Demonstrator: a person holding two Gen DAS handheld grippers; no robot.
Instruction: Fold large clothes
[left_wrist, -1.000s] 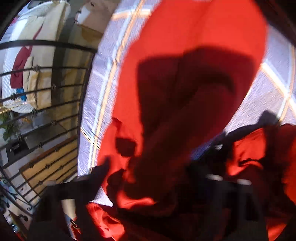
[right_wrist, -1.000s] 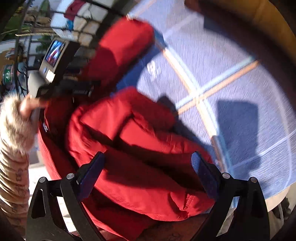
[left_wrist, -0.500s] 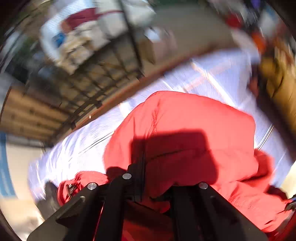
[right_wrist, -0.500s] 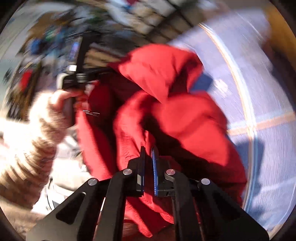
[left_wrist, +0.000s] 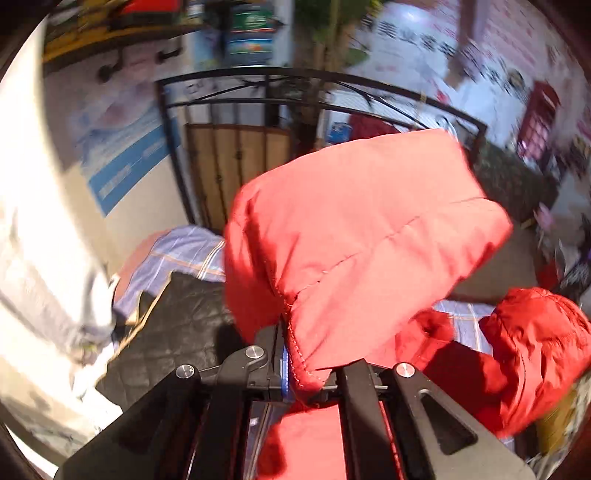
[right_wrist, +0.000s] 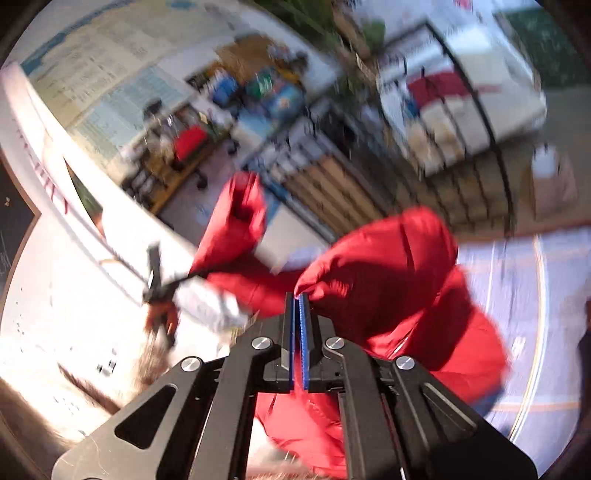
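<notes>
From the left wrist view, the left tool (left_wrist: 295, 365) is clamped on a stitched hem of the red padded jacket (left_wrist: 362, 236). The cloth billows up ahead of the 2 fingers and fills the middle of the frame, with more of it trailing down to the right of the tool and below it. Beneath and to the left of the tool lies a dark quilted cover (left_wrist: 184, 325), and beyond that a lilac checked sheet (left_wrist: 177, 254). A black metal railing (left_wrist: 317, 85) stands further ahead.

From the right wrist view, the right tool (right_wrist: 297, 325) is pressed closed, its blue pads together, pinching a fold of the red padded jacket at the fingertips. The jacket bulges ahead and to the right of the tool and hangs below it. To the tool's left, the left tool (right_wrist: 157, 280) holds another part of the jacket aloft; that area is blurred. The lilac checked sheet spreads out to the right.
</notes>
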